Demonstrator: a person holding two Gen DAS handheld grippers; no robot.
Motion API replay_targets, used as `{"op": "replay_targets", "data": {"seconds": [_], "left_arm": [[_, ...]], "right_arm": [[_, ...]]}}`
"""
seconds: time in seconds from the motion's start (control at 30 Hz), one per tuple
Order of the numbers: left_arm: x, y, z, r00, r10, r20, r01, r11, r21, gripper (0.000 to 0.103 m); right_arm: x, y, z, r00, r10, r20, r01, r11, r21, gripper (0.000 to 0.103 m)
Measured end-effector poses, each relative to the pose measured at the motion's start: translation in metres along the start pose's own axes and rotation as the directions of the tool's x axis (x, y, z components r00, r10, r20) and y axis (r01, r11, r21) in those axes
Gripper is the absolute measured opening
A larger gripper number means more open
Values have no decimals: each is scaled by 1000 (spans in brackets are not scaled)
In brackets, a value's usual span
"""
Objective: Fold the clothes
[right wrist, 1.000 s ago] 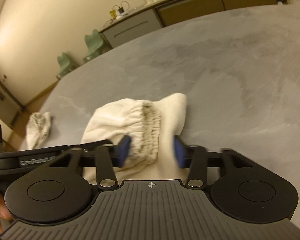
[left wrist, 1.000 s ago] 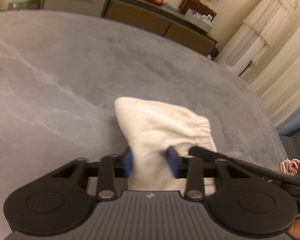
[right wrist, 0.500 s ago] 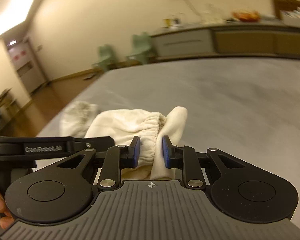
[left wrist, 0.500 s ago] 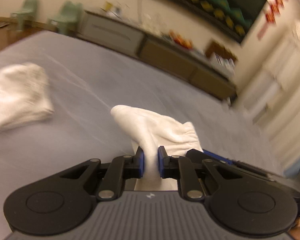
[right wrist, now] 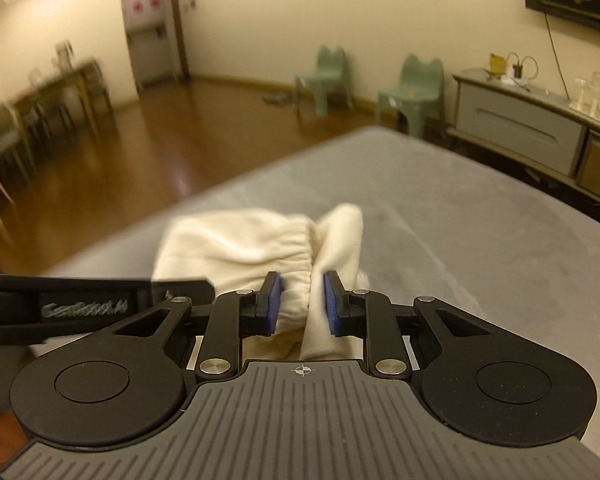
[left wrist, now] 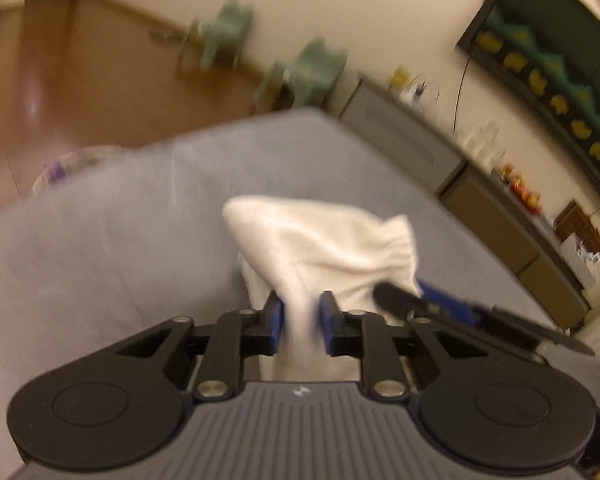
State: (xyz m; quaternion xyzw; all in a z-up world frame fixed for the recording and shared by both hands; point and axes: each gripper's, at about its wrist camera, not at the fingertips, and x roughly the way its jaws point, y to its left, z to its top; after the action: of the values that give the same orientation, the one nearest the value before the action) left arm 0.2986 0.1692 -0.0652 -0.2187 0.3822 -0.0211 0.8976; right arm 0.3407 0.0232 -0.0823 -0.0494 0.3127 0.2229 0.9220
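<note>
The white garment sits bunched above the grey desk, raised between the two tools. In the left wrist view, the left gripper has its blue-padded fingers set narrowly apart with a fold of the cloth running down between them; the picture is blurred, so whether the pads press the cloth cannot be told for certain, though the fabric fills the gap. The right tool's dark arm reaches in from the right, just beside the garment's gathered hem.

In the right wrist view, the right gripper also has its fingers only partly closed, with the elastic edge of the white garment between them. The right pad lies against a fold of cloth, while a slim gap shows beside the left pad. The garment bulges away to the left and far side, over the grey desk, near its far-left corner.

Beyond the desk lie a wooden floor, two pale green chairs against the far wall, and a long grey sideboard on the right.
</note>
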Motion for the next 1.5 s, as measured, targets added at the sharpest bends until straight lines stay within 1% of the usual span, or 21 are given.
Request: {"op": "replay_targets", "data": {"seconds": [0.07, 0.2, 0.3, 0.33, 0.37, 0.43, 0.53, 0.63, 0.67, 0.77, 0.83, 0.9, 0.97, 1.03, 1.1, 1.17, 1.2, 1.27, 1.33, 1.4, 1.5], "left_arm": [[-2, -4, 3, 1000, -15, -12, 15, 1000, 25, 27], [-34, 0, 13, 994, -3, 106, 5, 1000, -12, 27], [-45, -1, 17, 987, -33, 160, 34, 999, -1, 27], [-34, -6, 18, 990, -56, 132, 53, 998, 27, 27], [-22, -10, 18, 992, -78, 98, 73, 996, 58, 27], [11, -15, 15, 999, -26, 46, 21, 994, 110, 24], [17, -19, 16, 998, 2, 62, -10, 992, 122, 25], [3, -24, 21, 996, -23, 83, 15, 995, 103, 29], [-3, -29, 21, 995, -9, 101, -2, 994, 106, 29], [-19, -48, 15, 993, 18, 117, -34, 990, 134, 29], [-26, -66, 3, 997, -30, 77, 19, 990, 141, 29], [-32, -99, -20, 990, -142, -10, 142, 975, 172, 30], [-43, -141, -51, 961, -258, -102, 275, 935, 225, 31], [-60, -190, -92, 919, -353, -176, 393, 861, 323, 34], [-80, -239, -136, 881, -416, -227, 474, 766, 434, 38], [-93, -276, -180, 853, -441, -280, 521, 676, 522, 41], [-100, -293, -203, 839, -450, -307, 541, 626, 561, 41], [-106, -318, -243, 814, -450, -367, 578, 559, 594, 41], [-111, -334, -277, 792, -448, -414, 607, 502, 617, 41], [-116, -342, -308, 776, -440, -453, 627, 450, 637, 41], [-119, -342, -339, 757, -428, -494, 646, 378, 663, 41]], "right_arm": [[2, -4, -2, 1000, 10, 7, -10, 1000, 6, 27], [-19, -10, 2, 999, 11, 36, -12, 999, 30, 55], [-43, -5, 4, 986, -29, 163, 16, 997, 81, 57], [-41, -2, 4, 985, -34, 168, 17, 995, 98, 57], [-38, 0, 3, 985, -39, 166, 20, 993, 113, 54], [-16, 7, -2, 994, -59, 90, 51, 994, 93, 42], [11, 16, -10, 997, -83, 10, 82, 996, 44, 51], [-23, 8, -1, 999, -40, 31, 38, 996, 78, 57], [-35, 5, 1, 999, -29, 40, 26, 996, 89, 64], [-83, -15, -17, 995, -87, 53, 80, 990, 120, 74], [-113, -31, -34, 990, -133, 40, 126, 982, 144, 74], [-147, -49, -65, 980, -200, -4, 197, 964, 181, 74], [-186, -68, -101, 965, -261, -38, 263, 939, 223, 75], [-234, -92, -143, 939, -339, -64, 342, 896, 283, 80], [-287, -115, -187, 900, -425, -94, 430, 834, 346, 80], [-350, -136, -230, 821, -560, -113, 552, 725, 412, 80], [-382, -147, -251, 770, -625, -129, 608, 657, 445, 81], [-438, -175, -283, 605, -770, -202, 734, 440, 517, 82], [-495, -203, -315, 412, -863, -292, 803, 192, 564, 83], [-549, -232, -348, 220, -892, -394, 810, -58, 584, 84], [-576, -286, -406, 261, -773, -579, 745, -220, 629, 81]]}}
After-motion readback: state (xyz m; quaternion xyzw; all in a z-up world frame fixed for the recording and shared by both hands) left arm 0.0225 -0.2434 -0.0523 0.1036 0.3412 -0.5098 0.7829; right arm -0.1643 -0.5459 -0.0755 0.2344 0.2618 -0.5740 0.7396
